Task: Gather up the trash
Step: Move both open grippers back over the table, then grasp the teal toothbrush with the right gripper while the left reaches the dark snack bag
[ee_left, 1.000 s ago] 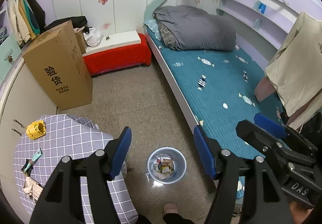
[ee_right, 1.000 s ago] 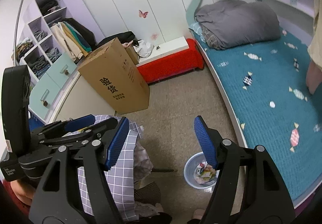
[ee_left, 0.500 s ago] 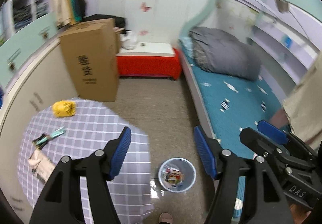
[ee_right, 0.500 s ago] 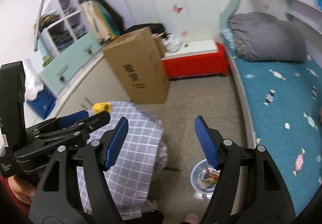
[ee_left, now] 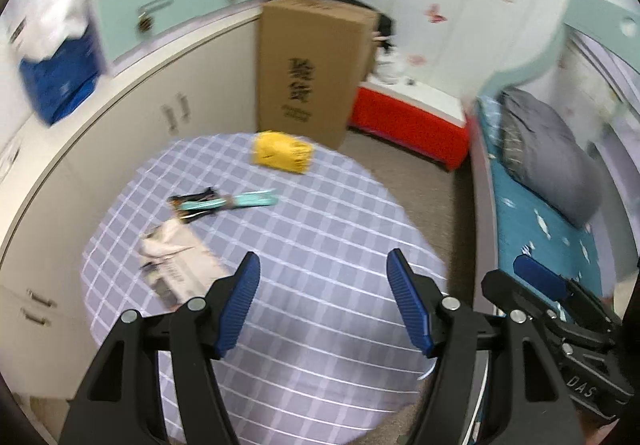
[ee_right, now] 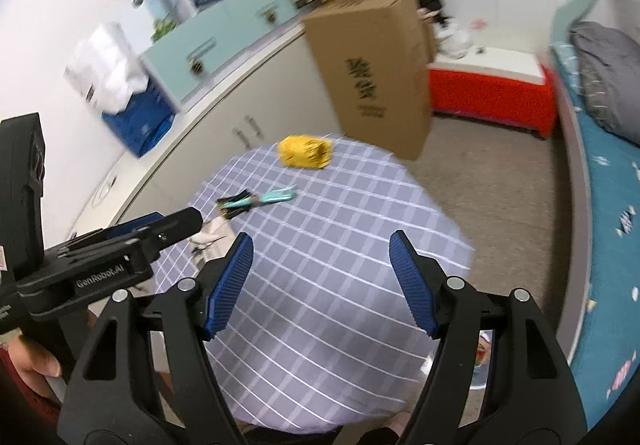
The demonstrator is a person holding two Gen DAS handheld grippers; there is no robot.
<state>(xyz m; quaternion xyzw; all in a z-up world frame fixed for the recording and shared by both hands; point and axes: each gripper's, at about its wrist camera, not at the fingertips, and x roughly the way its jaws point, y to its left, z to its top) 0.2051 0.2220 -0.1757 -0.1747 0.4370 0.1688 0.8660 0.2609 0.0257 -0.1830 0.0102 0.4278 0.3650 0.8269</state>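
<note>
A round table with a lilac checked cloth holds trash: a crumpled yellow wrapper at the far edge, a teal and black wrapper in the middle left, and a white and grey packet at the near left. My left gripper is open and empty above the table's near side. My right gripper is open and empty beside it. The trash bin shows only as a sliver by the right finger.
A tall cardboard box stands on the floor behind the table. White cabinets curve along the left. A red bench and a bed with a teal sheet lie to the right.
Both grippers have swung left and up from the floor and bin toward the table. The table now fills both views and the bin has slid nearly out of sight. Both stay open.
</note>
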